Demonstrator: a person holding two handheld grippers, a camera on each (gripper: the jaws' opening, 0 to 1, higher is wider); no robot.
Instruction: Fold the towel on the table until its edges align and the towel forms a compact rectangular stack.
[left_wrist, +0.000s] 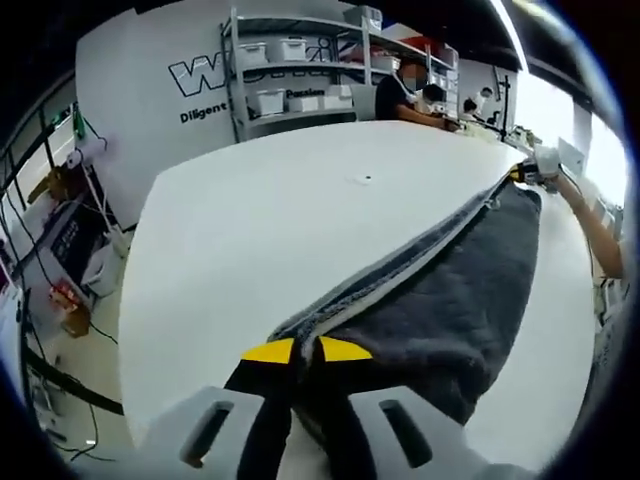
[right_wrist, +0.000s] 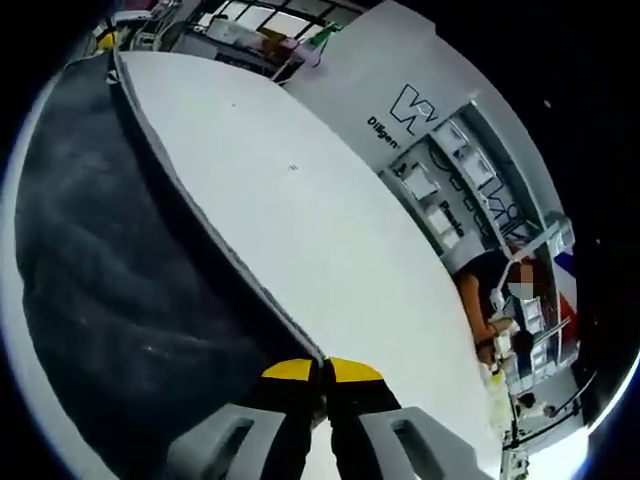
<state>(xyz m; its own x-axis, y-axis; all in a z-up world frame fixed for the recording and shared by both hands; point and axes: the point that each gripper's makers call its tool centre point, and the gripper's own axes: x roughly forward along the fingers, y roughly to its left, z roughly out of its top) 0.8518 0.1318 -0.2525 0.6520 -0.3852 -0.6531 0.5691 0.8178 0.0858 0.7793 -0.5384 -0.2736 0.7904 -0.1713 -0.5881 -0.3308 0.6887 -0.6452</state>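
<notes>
A dark grey towel (left_wrist: 450, 300) with a pale border is held stretched above the white table (left_wrist: 270, 220), folded double along its length. My left gripper (left_wrist: 306, 352) is shut on one corner of it, yellow tips pressed together. The right gripper (left_wrist: 527, 172) appears at the towel's far corner, held by a person's hand. In the right gripper view the same towel (right_wrist: 110, 260) runs away from my right gripper (right_wrist: 322, 370), which is shut on its near corner. The left gripper (right_wrist: 108, 62) pinches the far end at the upper left.
Metal shelving (left_wrist: 300, 70) with white bins stands behind the table, beside a wall with lettering. People (left_wrist: 405, 95) sit at the table's far end. Cables and equipment (left_wrist: 60, 250) clutter the floor off the left edge. The shelving (right_wrist: 460, 190) and a seated person (right_wrist: 490, 290) also show beyond the table.
</notes>
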